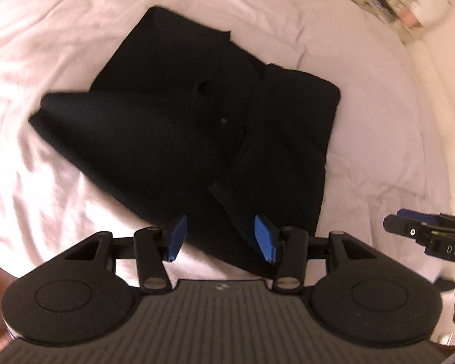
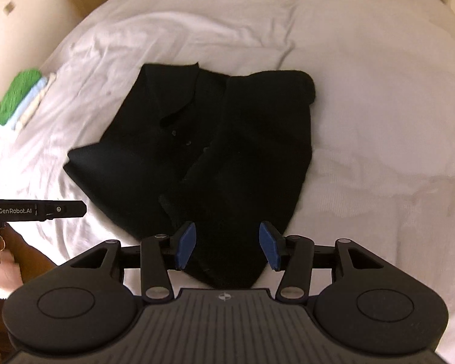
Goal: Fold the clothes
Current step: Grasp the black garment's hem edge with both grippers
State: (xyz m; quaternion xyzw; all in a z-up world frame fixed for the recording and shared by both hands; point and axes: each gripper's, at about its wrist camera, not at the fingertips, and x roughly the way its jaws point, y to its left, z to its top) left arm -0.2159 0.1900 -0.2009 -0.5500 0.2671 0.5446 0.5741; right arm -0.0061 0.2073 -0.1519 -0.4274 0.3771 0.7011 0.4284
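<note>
I'm looking down at the bed (image 2: 364, 97), where the black shirt (image 2: 215, 139) is lying with both sides folded inward, lengthwise fold remaining. I'm hovering left claw (image 1: 220, 236) and right claw (image 2: 226, 246) above its near hem, blades apart, gripping nothing.

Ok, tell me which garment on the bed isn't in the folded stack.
The black collared shirt, spread alone mid-bed with sides folded in. The green, blue and cream items sit stacked at the sheet's far-left edge.

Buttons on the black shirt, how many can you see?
3, small and dark, in a slanted line down the middle of the black shirt below the collar. More may be hidden in the dark folds.
</note>
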